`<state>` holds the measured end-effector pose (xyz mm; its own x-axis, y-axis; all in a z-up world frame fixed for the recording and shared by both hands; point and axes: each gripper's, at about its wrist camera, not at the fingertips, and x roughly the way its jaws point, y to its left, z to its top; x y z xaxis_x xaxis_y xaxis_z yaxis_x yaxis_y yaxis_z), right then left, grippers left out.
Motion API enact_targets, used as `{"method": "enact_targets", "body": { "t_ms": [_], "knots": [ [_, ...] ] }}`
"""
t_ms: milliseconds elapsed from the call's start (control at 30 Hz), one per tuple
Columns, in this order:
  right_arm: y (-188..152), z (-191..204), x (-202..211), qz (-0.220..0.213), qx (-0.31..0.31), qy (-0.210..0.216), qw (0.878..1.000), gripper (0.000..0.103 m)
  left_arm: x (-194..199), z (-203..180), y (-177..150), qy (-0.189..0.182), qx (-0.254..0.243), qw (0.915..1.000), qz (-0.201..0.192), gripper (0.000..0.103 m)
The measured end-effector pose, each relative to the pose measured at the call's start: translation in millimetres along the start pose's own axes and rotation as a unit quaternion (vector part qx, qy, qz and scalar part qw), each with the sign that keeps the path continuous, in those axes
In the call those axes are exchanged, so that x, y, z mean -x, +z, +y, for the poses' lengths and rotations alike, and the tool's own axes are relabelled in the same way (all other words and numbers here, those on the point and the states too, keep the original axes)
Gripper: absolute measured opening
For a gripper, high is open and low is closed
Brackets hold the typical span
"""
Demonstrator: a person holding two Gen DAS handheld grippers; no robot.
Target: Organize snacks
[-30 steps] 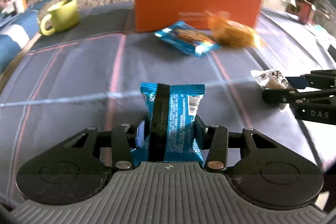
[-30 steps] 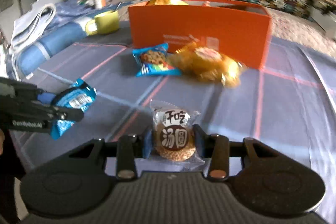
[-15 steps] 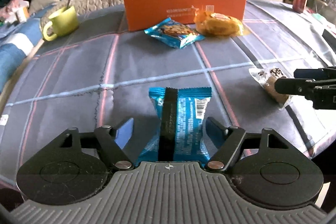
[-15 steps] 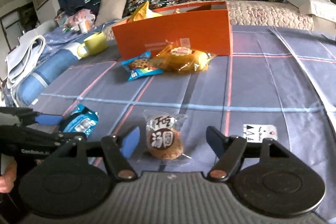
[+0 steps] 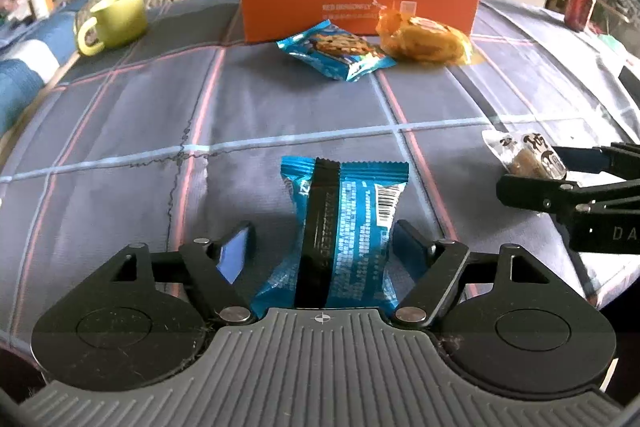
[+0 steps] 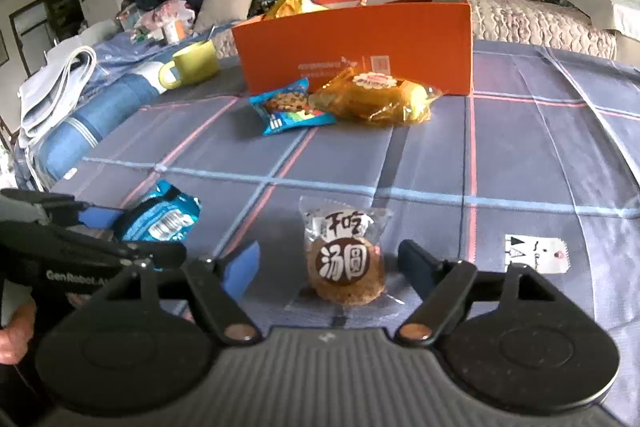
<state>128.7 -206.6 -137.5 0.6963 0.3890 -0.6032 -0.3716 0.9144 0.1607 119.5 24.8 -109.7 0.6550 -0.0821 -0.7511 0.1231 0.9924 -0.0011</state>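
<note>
Tablecloth (image 6: 520, 147) lies bare right of orange box (image 6: 360, 39).

A green mug (image 5: 114, 17) stands on the plaid tablecloth (image 5: 120, 131).

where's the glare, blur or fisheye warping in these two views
Left wrist view: sunlight washes out the upper right corner; the plaid tablecloth lines bow outward, and the green mug is slightly soft. Right wrist view: evenly lit and sharp at the round cookie in a clear wrapper, with dark vignette corners and curved cloth lines; the orange cardboard box stays clear.
</note>
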Motion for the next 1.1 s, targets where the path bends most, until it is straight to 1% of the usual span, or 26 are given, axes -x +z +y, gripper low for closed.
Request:
{"method": "enact_targets", "body": {
  "t_ms": [100,133,167,200,233,300,333,400,467,533,600,667,700,767,800,833,867,900,933,967,1000,1033,1100],
  "knots": [
    [-1.0,5.7,-2.7,-0.002,0.024,-0.013,1.0,0.079,-1.1,0.5,-0.1,-0.001,0.002,1.0,-0.003,0.048],
    [-1.5,8.6,-3.3,-0.004,0.04,-0.022,0.999,0.069,-1.4,0.6,0.3,-0.003,0.002,1.0,-0.004,0.042],
    [-2.2,12.9,-3.6,-0.006,0.064,-0.037,0.997,0.052,-0.9,0.4,1.1,-0.006,-0.001,0.9999,-0.009,0.031],
    [-1.6,13.8,-3.1,-0.005,0.074,-0.039,0.997,0.05,0.4,-0.2,2.8,-0.014,-0.009,0.9998,-0.012,0.004],
    [-0.4,12.2,-2.2,-0.002,0.069,-0.032,0.997,0.048,1.6,-0.9,5.8,-0.018,-0.013,0.9997,-0.008,0.005],
    [5.0,3.7,2.7,0.0,0.034,-0.005,0.999,0.045,3.4,3.7,12.1,-0.051,0.001,0.9987,0.001,0.005],
    [10.0,-1.9,7.2,-0.004,0.01,0.01,1.0,0.044,6.3,7.1,15.9,-0.07,0.012,0.9975,-0.001,0.005],
    [24.2,-11.9,16.7,-0.019,-0.024,0.032,0.999,0.043,11.3,11.4,24.9,-0.084,0.021,0.9961,-0.013,0.005],
    [42.6,-19.7,23.0,-0.037,-0.038,0.043,0.998,0.039,13.2,14.4,37.8,-0.085,0.022,0.9958,-0.027,0.005],
    [59.7,-22.3,26.3,-0.055,-0.034,0.046,0.997,0.034,12.9,17.1,51.1,-0.084,0.02,0.9955,-0.04,0.005],
    [72.0,-20.0,25.1,-0.068,-0.015,0.035,0.997,0.034,11.3,19.0,61.8,-0.076,0.017,0.9956,-0.051,0.005],
    [72.9,-18.2,16.4,-0.061,0.004,0.016,0.998,0.034,8.2,19.7,67.2,-0.071,0.016,0.996,-0.053,0.005],
    [68.9,-18.8,11.8,-0.054,0.004,0.01,0.999,0.036,5.4,19.1,66.9,-0.069,0.014,0.9964,-0.047,0.006],
    [54.0,-23.9,2.7,-0.031,-0.015,0.01,0.999,0.048,-3.1,17.2,59.0,-0.064,0.006,0.9974,-0.032,0.006],
    [48.8,-26.6,-0.2,-0.023,-0.024,0.009,0.999,0.051,-8.2,15.6,53.6,-0.059,0.001,0.998,-0.022,0.006],
    [43.4,-28.0,-2.1,-0.018,-0.031,0.005,0.999,0.064,-12.4,14.2,49.1,-0.053,-0.004,0.9985,-0.014,0.008],
    [40.9,-29.1,-3.1,-0.017,-0.035,0.002,0.999,0.082,-17.5,12.3,44.3,-0.045,-0.009,0.9989,-0.009,0.008],
    [40.5,-30.1,-4.7,-0.018,-0.038,0.0,0.999,0.093,-20.9,10.9,40.3,-0.037,-0.015,0.9992,-0.007,0.014],
    [39.8,-30.6,-5.8,-0.023,-0.036,-0.001,0.999,0.103,-23.9,9.1,37.8,-0.026,-0.019,0.9995,-0.006,0.022],
    [41.2,-30.1,-7.7,-0.026,-0.033,0.0,0.999,0.103,-25.1,9.6,35.6,-0.018,-0.02,0.9996,-0.006,0.026],
    [44.1,-27.8,-9.6,-0.027,-0.03,0.001,0.999,0.103,-26.2,9.6,34.5,-0.013,-0.02,0.9997,-0.006,0.033],
    [46.6,-25.9,-13.0,-0.029,-0.026,0.002,0.999,0.103,-26.3,9.7,33.5,-0.011,-0.019,0.9997,-0.006,0.044],
    [54.4,-20.1,-24.0,-0.023,-0.017,-0.004,1.0,0.103,-26.7,10.2,31.5,-0.007,-0.015,0.9999,-0.004,0.059]
  ]
}}
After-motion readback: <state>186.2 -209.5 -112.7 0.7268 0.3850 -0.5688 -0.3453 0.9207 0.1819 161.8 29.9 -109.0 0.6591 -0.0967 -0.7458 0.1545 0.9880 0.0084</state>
